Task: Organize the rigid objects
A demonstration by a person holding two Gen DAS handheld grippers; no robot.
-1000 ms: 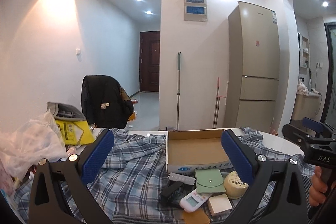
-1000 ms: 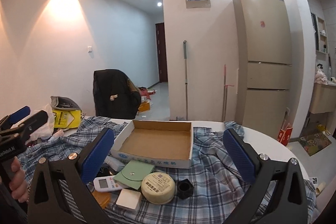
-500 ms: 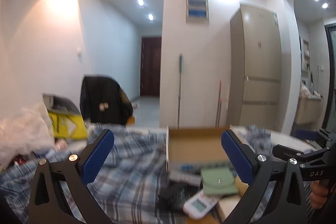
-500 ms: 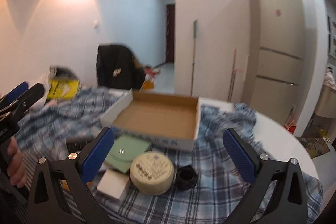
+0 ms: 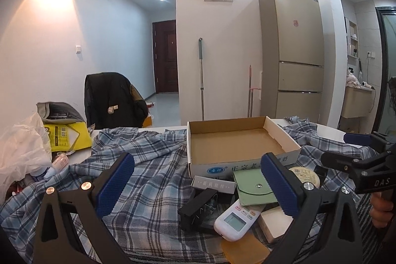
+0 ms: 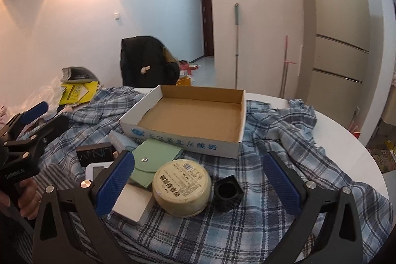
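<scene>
Task is sitting at the very start, by the look of it: the cardboard box is lying empty on the plaid cloth over the counter, and every item is waiting outside it, bunched along its near wall

Right gripper is hovering w/ jaws spread wide, gripping nothing. Between the jaws: round tin and black cap, touching or nearly so. Just past the left jaw tip: green pouch; under that jaw, a white block. Box is lying beyond the jaws, straight ahead

Left gripper is also gaping open & empty. Between its jaws: remote, black holder, small grey box, w/ the pouch half hidden behind the right jaw. An amber flat piece is poking out below the remote

So approx nothing is done; all items are left to go in, and the tin seems the likeliest first pick for the right gripper
</scene>
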